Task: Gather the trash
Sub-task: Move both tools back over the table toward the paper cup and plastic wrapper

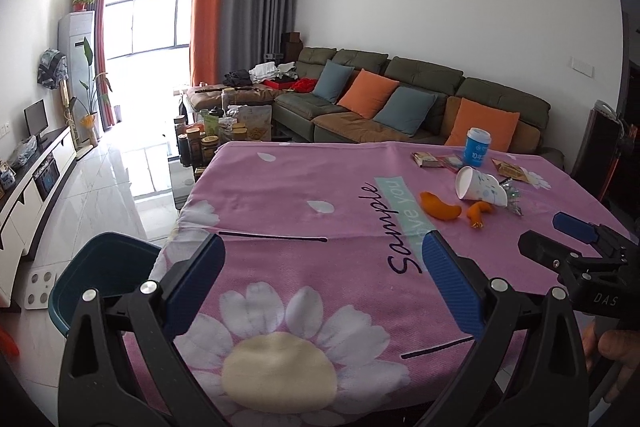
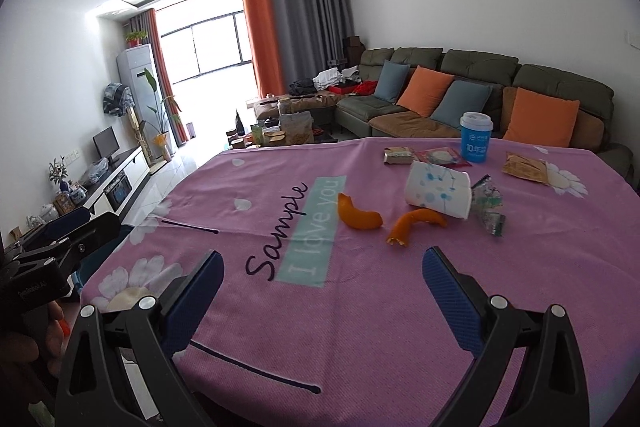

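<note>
A tipped white paper cup (image 2: pixel 438 193) (image 1: pixel 480 191) lies on the pink flowered tablecloth (image 2: pixel 320 307). Two orange peel pieces (image 2: pixel 358 215) (image 2: pixel 414 221) rest in front of it, with a crumpled clear wrapper (image 2: pixel 488 209) on its right. Farther back stand a blue lidded cup (image 2: pixel 475 137) and several snack wrappers (image 2: pixel 524 167). My right gripper (image 2: pixel 322 275) is open and empty, short of the peels. My left gripper (image 1: pixel 322 267) is open and empty over the table's left part. A dark blue bin (image 1: pixel 100 267) stands off the table's left edge.
A green sofa (image 1: pixel 400 99) with orange and blue cushions lines the back wall. A cluttered coffee table (image 1: pixel 224 131) stands beyond the table's far edge. A TV cabinet (image 1: pixel 36 171) runs along the left wall, with tiled floor (image 1: pixel 104 187) between. A hand (image 1: pixel 616 351) holds the right gripper's handle.
</note>
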A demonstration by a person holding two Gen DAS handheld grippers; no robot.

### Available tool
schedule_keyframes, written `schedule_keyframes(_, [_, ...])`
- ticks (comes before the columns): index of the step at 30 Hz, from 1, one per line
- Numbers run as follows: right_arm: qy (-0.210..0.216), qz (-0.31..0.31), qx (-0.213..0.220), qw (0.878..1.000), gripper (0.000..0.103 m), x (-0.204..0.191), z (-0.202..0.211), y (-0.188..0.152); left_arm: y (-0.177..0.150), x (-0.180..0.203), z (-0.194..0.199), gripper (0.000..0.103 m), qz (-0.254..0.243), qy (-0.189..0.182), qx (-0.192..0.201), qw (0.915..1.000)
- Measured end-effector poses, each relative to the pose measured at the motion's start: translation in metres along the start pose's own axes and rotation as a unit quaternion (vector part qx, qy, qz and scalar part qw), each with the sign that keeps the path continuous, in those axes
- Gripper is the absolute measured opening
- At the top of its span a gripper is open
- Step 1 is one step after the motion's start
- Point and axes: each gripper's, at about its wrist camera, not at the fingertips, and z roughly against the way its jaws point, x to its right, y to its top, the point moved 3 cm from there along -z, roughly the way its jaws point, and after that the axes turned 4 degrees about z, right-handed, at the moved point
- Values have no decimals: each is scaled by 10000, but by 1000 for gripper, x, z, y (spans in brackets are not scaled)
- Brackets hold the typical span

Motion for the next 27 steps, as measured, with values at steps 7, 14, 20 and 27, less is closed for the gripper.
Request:
schedule_keyframes(7, [-287, -146, 53, 9995, 96, 23, 12, -6, -3, 13, -5, 97, -67, -190, -88, 9998])
schedule_keyframes(14, [-579, -302, 19, 9979, 96, 48, 15, -8, -4, 27, -17, 97, -134, -407, -192, 9989])
schedule_keyframes(20, [-791, -471, -62, 9957, 96, 70, 10, -7, -2, 43, -42, 97, -216, -588, -358, 9974])
schedule_keyframes(27, [-1076, -610, -228, 9921, 96, 105, -8, -4, 6, 72, -77, 97, -410, -810, -525, 9945])
